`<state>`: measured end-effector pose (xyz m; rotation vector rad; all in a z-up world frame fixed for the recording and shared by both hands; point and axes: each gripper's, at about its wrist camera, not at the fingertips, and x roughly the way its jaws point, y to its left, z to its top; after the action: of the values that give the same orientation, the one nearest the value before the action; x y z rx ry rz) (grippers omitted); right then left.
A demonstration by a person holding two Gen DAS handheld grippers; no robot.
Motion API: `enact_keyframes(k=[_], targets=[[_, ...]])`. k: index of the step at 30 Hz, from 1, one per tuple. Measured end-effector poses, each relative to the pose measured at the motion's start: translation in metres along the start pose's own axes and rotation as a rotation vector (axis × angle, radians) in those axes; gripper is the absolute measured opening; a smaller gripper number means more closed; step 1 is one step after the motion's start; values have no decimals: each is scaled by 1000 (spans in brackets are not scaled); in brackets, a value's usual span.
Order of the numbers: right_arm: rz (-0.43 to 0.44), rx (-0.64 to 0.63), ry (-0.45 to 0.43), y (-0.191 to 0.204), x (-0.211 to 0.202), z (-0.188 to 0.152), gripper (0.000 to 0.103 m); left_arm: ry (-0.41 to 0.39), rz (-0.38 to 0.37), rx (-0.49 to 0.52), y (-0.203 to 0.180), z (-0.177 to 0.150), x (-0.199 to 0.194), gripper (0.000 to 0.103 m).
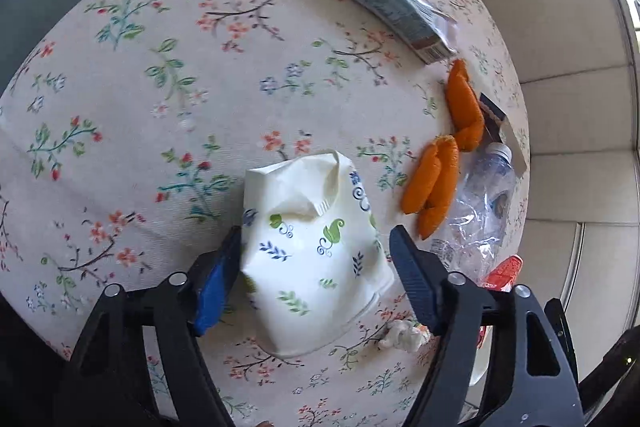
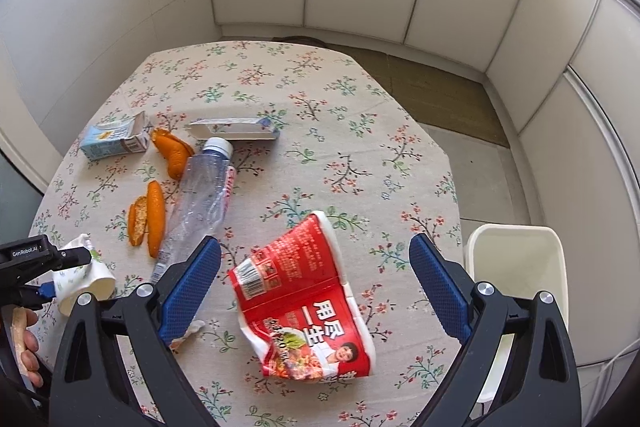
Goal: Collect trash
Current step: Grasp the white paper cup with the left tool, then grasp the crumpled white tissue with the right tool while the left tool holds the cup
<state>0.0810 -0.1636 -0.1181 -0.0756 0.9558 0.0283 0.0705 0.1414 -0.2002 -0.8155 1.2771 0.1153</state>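
Observation:
A crushed white paper cup (image 1: 316,259) with leaf prints lies on the flowered tablecloth (image 1: 160,67) between the fingers of my left gripper (image 1: 316,235). The left pad touches its side and the right pad stands a narrow gap off, so the gripper is open. The right wrist view shows the same cup (image 2: 86,279) and left gripper (image 2: 60,275) at the left edge. My right gripper (image 2: 314,247) hangs wide open above a crushed red noodle cup (image 2: 304,303), not touching it.
A squashed clear bottle (image 2: 200,195), orange peels (image 2: 154,219), a blue carton (image 2: 112,141) and a flat white box (image 2: 236,131) lie on the table's left half. A tissue ball (image 1: 402,335) sits near the paper cup. A white bin (image 2: 520,275) stands off the table's right edge.

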Motion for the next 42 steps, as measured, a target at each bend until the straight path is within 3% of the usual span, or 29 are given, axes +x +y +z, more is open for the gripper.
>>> enact_keyframes(k=[2, 6, 14, 17, 20, 24, 29, 31, 33, 42], targets=[[10, 17, 22, -5, 4, 0, 92, 26, -15, 38, -10, -1, 9, 43], [100, 16, 97, -1, 10, -6, 92, 13, -59, 143, -29, -10, 8, 29], [326, -66, 298, 49, 23, -37, 92, -216, -62, 287, -42, -4, -59, 29], [355, -3, 363, 65, 35, -52, 92, -258, -69, 286, -39, 4, -74, 29], [331, 87, 384, 73, 49, -63, 85, -255, -81, 272, -37, 7, -75, 30], [280, 122, 381, 85, 63, -68, 68, -222, -86, 269, -34, 6, -71, 30], [305, 173, 395, 85, 75, -66, 59, -209, -82, 269, -34, 10, -62, 31], [325, 158, 390, 87, 74, -65, 48, -198, -80, 263, -33, 13, -58, 31], [344, 145, 390, 89, 75, -68, 44, -190, -80, 258, -31, 13, -55, 31], [432, 140, 338, 82, 54, -63, 40, -235, -74, 278, -35, 12, -66, 31]])
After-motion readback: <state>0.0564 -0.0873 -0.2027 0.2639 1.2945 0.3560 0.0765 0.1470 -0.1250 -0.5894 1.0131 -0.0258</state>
